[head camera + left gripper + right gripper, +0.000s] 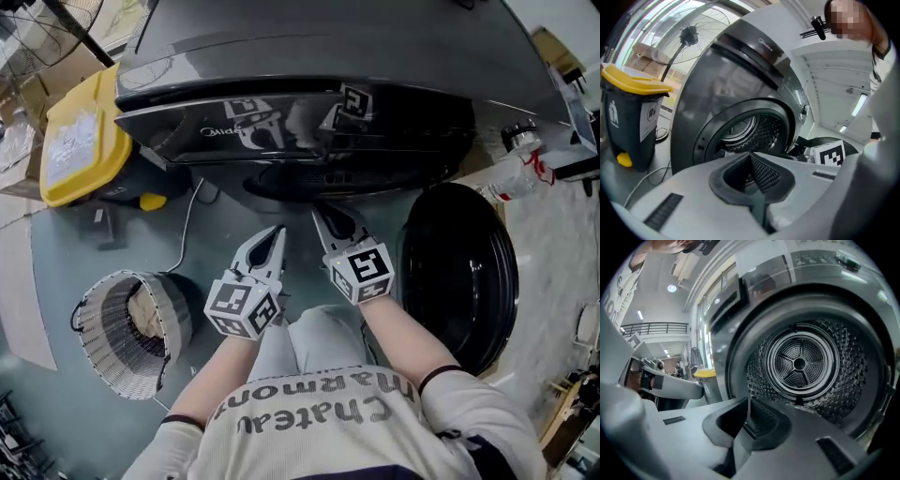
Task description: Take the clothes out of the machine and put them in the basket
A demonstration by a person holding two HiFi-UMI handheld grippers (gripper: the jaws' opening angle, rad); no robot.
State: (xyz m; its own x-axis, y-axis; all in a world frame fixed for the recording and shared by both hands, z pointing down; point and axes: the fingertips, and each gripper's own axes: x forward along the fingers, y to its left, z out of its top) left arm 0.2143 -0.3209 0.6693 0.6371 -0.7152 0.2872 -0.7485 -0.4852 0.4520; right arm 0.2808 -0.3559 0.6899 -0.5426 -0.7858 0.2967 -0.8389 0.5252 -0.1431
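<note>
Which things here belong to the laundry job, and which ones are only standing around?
For the job: machine, drum, door, basket, left gripper, right gripper.
Only standing around: bin, fan, cable.

Drum (801, 362) floor hidden, basket (173, 323) contents unclear, bin (628, 126) cropped at left edge

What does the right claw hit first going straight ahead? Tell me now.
The right claw, shut, points into the open drum. The way looks free to the drum's perforated wall, likely low near the back plate; depth is unclear.
</note>
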